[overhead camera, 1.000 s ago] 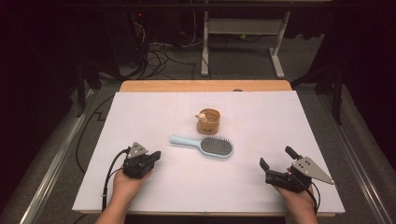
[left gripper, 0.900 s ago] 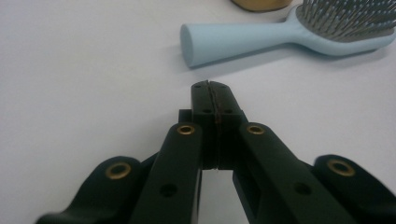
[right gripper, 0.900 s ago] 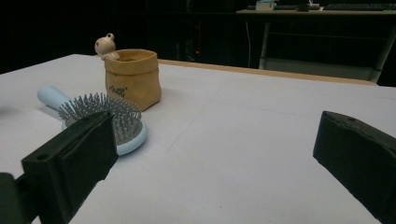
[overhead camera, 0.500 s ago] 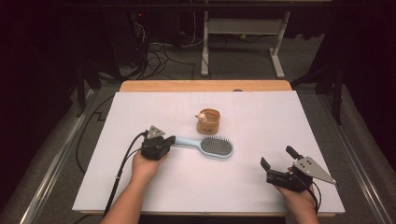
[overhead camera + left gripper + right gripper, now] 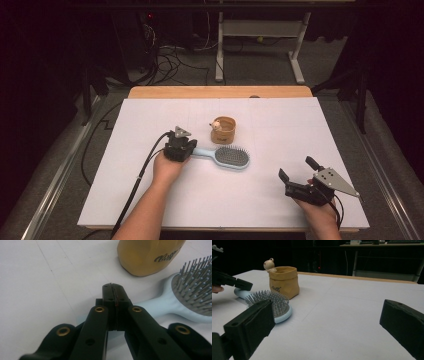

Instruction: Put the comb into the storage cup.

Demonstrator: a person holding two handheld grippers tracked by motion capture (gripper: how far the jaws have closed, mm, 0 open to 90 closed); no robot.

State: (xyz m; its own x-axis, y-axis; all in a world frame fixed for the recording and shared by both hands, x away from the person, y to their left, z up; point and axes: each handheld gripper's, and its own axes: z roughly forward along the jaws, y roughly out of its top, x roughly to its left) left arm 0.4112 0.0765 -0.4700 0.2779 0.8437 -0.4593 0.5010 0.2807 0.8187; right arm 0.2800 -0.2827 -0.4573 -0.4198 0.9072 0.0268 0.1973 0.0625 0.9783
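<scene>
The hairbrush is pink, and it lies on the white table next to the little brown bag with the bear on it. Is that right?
Not quite. The hairbrush is light blue, not pink, as the high view shows. The rest holds: it lies on the white table next to the little brown bag with the bear on its rim.
</scene>
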